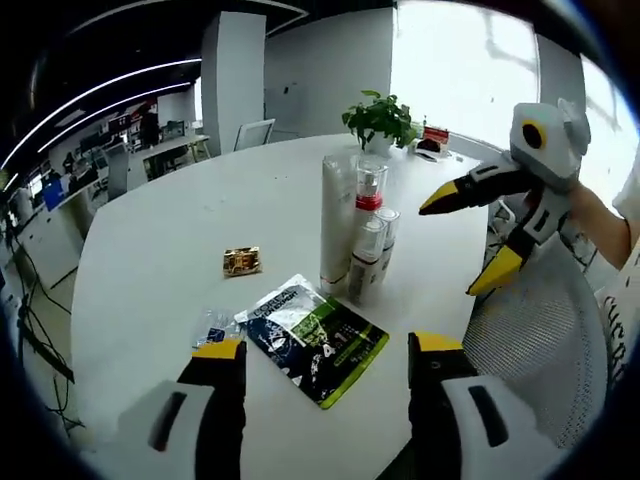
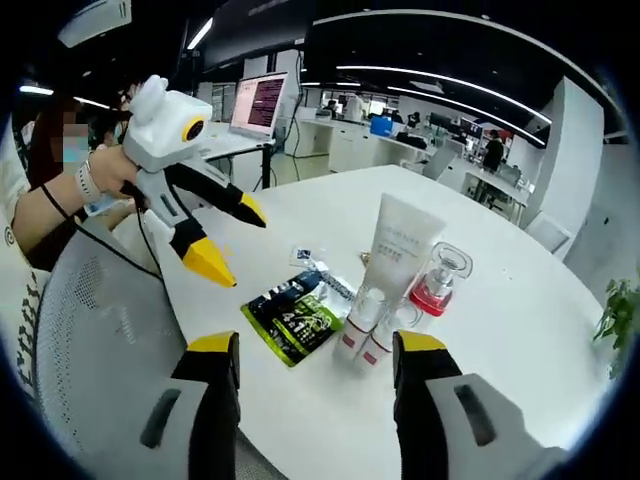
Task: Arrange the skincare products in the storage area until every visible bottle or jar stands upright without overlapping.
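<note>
In your left gripper view, going left to right across the round white table (image 1: pixel 150 250), you have one small gold foil square packet (image 1: pixel 241 261), one small clear sachet with blue print (image 1: pixel 212 325) lying just above your left gripper's (image 1: pixel 327 362) near yellow tip, and one flat dark blue and green foil pouch (image 1: pixel 316 337) lying between the two jaws, which stand wide apart and hold nothing. Beyond the pouch stands the cluster of skincare products, all upright and close together: one tall white squeeze tube (image 1: pixel 337 225) standing on its cap, one clear pump bottle with a red collar (image 1: pixel 370 187) just right of it, and two small white bottles with clear caps (image 1: pixel 369 258) in front. One green potted plant (image 1: pixel 380 121) sits at the far edge of the table. At the right, your right gripper (image 1: pixel 458 243) hangs above the table edge, its yellow-tipped black jaws spread open and empty, with one white mesh chair back (image 1: pixel 545 345) below it. In your right gripper view the same four containers count out again: the tube (image 2: pixel 400 248), the red-collared pump bottle (image 2: pixel 437 282), and the two small bottles (image 2: pixel 368 326) at their foot, with the pouch (image 2: pixel 294 316) to their left. Your right gripper (image 2: pixel 316 360) frames them with its fingers well apart, and your left gripper (image 2: pixel 232 240) comes in from the left, open as well, held in a hand (image 2: pixel 105 172).
</note>
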